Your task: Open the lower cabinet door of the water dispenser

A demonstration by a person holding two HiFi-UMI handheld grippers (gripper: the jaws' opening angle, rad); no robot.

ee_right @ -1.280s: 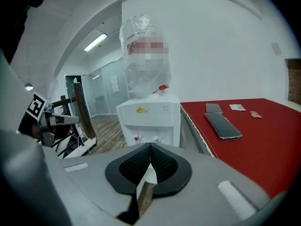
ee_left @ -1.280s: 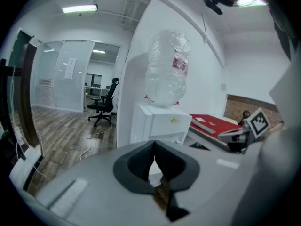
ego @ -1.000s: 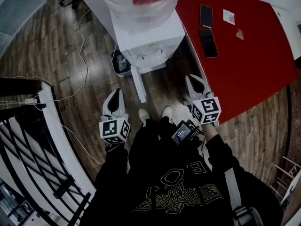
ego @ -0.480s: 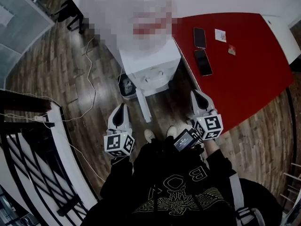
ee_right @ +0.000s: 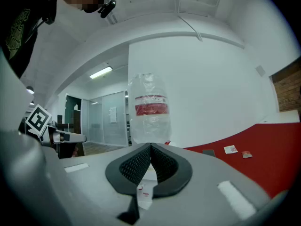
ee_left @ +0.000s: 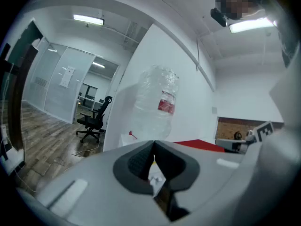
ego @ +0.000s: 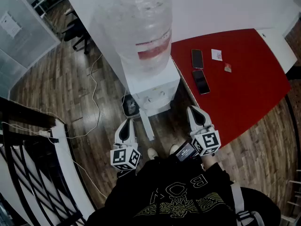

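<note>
The white water dispenser point(ego: 153, 91) stands by the wall with a clear bottle point(ego: 138, 27) on top. From its base a narrow white panel point(ego: 147, 125) juts toward my feet; it looks like the lower cabinet door swung open, seen edge-on. My left gripper point(ego: 126, 122) hangs left of that panel, and my right gripper point(ego: 192, 110) hangs right of it, both clear of the dispenser. In the left gripper view the left gripper point(ee_left: 154, 142) is shut and empty, with the bottle point(ee_left: 157, 107) ahead. The right gripper point(ee_right: 150, 145) is also shut and empty below the bottle point(ee_right: 149, 109).
A red table point(ego: 244, 79) stands right of the dispenser and carries two phones point(ego: 197, 58) point(ego: 201, 81) and small cards. A small bin point(ego: 129, 105) sits at the dispenser's left foot. A cable point(ego: 94, 88) runs over the wooden floor. A black railing point(ego: 28, 173) is at the left and an office chair point(ee_left: 91, 121) further back.
Both grippers have risen and now point about level at the bottle. In the head view the dispenser and floor look further away. The jaws stay closed.
</note>
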